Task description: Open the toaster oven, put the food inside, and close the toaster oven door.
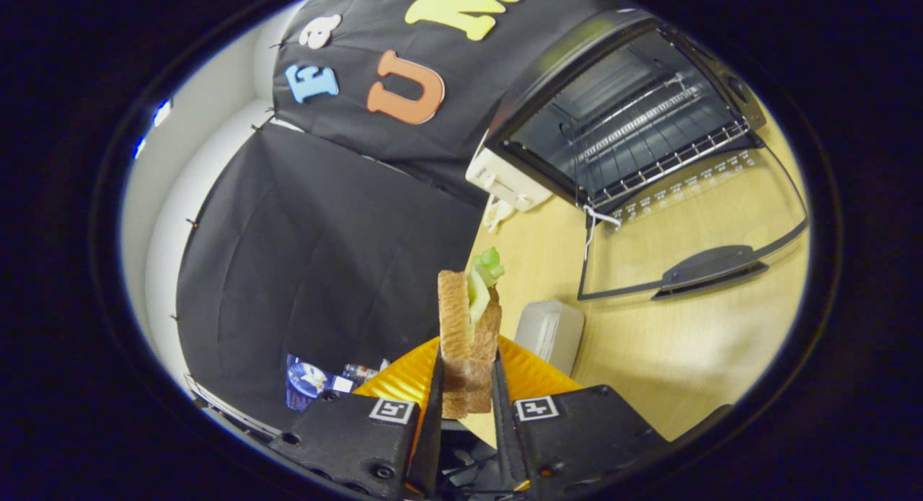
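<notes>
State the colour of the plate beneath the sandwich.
Orange plate, ridged, in the gripper view.

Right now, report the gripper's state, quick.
Gripper: shut on the sandwich, both fingers pressing its sides, holding it above the yellow plate, with the toaster oven door already open beyond.

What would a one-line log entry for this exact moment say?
gripper: shut on sandwich | toaster oven: door open, rack bare | sandwich: lifted, short of oven | next: likely insert
</notes>
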Tool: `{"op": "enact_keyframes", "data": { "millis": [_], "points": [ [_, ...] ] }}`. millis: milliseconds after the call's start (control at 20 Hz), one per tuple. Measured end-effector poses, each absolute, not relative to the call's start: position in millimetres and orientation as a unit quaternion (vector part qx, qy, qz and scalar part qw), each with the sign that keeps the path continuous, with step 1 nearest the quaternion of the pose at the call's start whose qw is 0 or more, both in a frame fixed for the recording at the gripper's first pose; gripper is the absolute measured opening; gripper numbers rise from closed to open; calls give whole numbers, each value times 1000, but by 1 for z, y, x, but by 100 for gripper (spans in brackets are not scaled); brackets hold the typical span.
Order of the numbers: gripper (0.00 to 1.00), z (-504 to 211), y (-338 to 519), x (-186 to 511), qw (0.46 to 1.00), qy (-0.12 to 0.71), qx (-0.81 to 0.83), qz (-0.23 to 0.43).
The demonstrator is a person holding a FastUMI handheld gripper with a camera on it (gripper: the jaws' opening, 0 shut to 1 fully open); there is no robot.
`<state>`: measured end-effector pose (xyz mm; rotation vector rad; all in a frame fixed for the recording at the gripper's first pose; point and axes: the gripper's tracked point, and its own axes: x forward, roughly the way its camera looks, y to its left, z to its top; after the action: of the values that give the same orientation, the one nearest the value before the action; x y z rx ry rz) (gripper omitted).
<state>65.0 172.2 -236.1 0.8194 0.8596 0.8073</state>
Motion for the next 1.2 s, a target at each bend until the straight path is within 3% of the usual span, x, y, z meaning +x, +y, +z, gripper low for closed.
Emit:
{"op": "enact_keyframes", "data": {
  "millis": [450, 950, 1200],
  "points": [
    [37, -222, 122, 136, 818, 242, 452, 259],
    [37, -275, 46, 221, 833, 174, 522, 66],
    [37, -284, 44, 262, 813, 182, 551, 47]
  ]
}}
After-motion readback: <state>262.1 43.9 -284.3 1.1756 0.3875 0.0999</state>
